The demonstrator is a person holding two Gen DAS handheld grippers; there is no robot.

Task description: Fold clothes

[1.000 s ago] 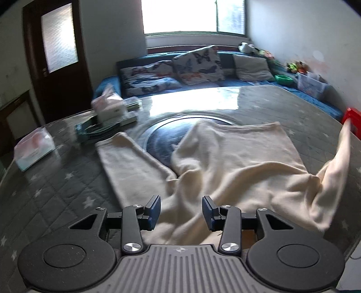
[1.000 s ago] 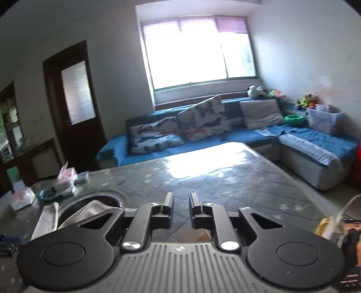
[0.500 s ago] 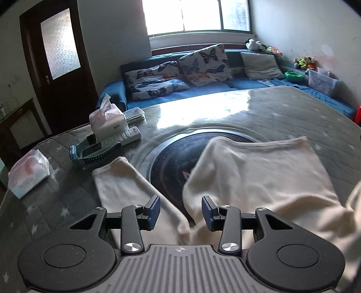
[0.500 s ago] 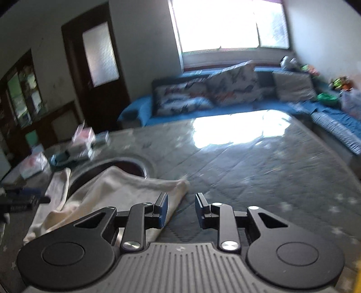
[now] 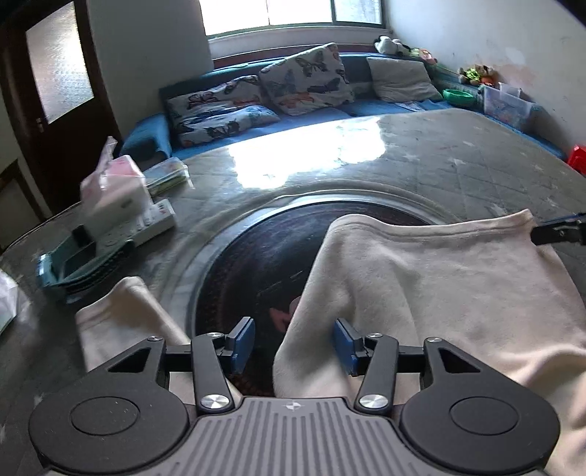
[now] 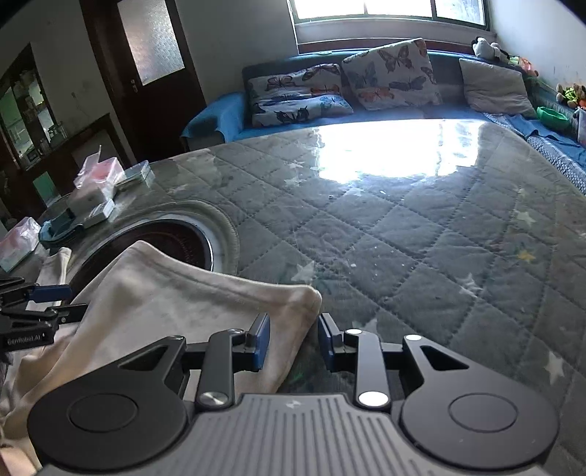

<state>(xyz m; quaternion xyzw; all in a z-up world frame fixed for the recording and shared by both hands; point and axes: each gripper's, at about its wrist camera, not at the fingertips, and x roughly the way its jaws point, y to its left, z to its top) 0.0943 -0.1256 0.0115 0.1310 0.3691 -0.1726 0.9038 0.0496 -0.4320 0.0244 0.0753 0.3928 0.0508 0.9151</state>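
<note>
A cream-coloured garment (image 5: 432, 278) lies spread on a grey quilted table cover (image 6: 421, 234) printed with small stars. Part of the cloth drapes over a dark round inset (image 5: 271, 256) in the table's middle.

The left gripper (image 5: 295, 342) hovers low over the garment's near edge with its jaws wide apart, holding nothing; a fold of the cloth sits between its blue-padded fingers.

The right gripper (image 6: 293, 338) is also parted and empty, poised at the garment's far right corner, which lies between its fingers.

On the far left of the table sit a tissue box (image 5: 113, 190), a white remote control (image 5: 152, 223) and a teal tray (image 5: 78, 261). Beyond the table runs a blue sofa (image 6: 216, 117) with butterfly-print cushions (image 6: 392, 75) under a bright window (image 5: 289, 14).
</note>
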